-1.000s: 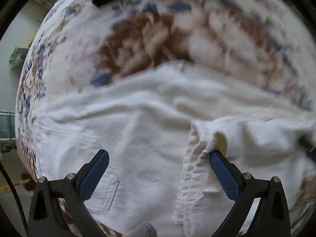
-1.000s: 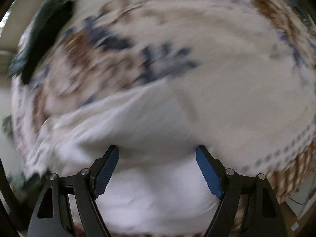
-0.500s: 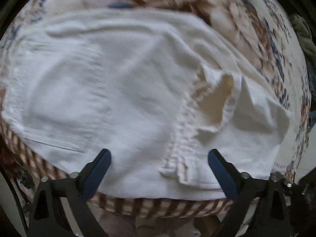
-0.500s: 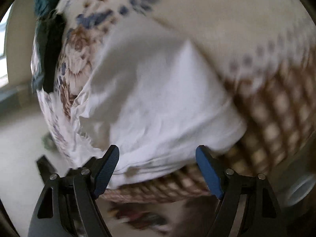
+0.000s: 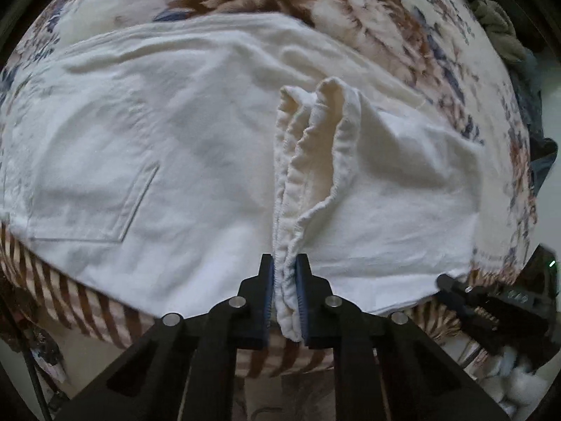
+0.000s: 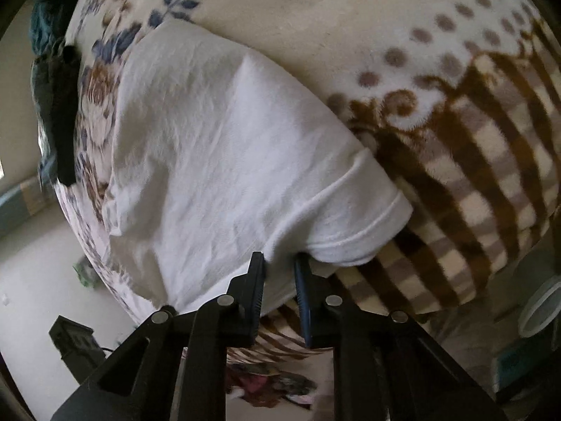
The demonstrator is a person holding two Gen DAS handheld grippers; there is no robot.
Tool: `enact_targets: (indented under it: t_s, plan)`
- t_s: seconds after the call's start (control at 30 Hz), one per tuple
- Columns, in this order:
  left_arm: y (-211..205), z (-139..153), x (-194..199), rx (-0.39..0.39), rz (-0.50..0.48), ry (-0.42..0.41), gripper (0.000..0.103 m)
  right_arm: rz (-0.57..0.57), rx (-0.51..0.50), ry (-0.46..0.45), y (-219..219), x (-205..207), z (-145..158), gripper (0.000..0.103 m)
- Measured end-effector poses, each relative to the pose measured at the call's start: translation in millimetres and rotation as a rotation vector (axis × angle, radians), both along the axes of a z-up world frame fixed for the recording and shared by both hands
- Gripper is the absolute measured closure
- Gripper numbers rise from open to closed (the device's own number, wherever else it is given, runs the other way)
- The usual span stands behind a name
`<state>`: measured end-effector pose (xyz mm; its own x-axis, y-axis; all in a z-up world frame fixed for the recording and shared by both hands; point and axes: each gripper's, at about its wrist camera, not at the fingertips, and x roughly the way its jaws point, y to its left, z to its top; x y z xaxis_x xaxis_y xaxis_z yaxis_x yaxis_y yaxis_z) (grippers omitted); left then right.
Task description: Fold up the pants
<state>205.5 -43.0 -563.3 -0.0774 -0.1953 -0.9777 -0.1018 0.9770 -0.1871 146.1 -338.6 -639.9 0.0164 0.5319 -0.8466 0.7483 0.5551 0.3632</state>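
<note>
White pants (image 5: 168, 147) lie spread on a floral blanket, with a back pocket (image 5: 94, 207) at the left. My left gripper (image 5: 284, 273) is shut on the bunched elastic waistband (image 5: 308, 161) at the near edge. In the right wrist view the folded pant leg (image 6: 217, 154) lies flat, its hem (image 6: 364, 224) at the blanket's edge. My right gripper (image 6: 279, 273) is shut on the leg fabric near the hem.
The floral and checked blanket (image 6: 473, 161) covers the bed (image 5: 403, 35). Dark and teal clothes (image 6: 52, 80) lie at the far side; grey-green clothes (image 5: 498, 28) lie at the right. The right gripper's body (image 5: 498, 308) shows in the left wrist view. The floor (image 6: 38, 273) lies below.
Both grippers were open half a second ago and have closed: the left on the waistband, the right on the leg near the hem. Both moved to the near edge of the bed.
</note>
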Motion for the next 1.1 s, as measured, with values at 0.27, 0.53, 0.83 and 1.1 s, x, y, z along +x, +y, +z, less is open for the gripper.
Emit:
enact_targets:
  t_s: [0.27,0.53,0.83,1.1]
  plan:
    - [-10,-20,13,0.018,0.006,0.024,0.085,0.171,-0.057,0.026,20,21,7,0.071]
    - [-12,10,44,0.084,0.000,-0.073,0.026,0.506,-0.323,-0.022,52,50,24,0.047]
    - [-30,-25,30,0.047,0.037,-0.002,0.025,0.445,-0.293,0.024,33,42,25,0.047]
    - [-39,-44,70,0.152,0.030,-0.118,0.044,0.325,-0.279,0.109,-7,34,8,0.047]
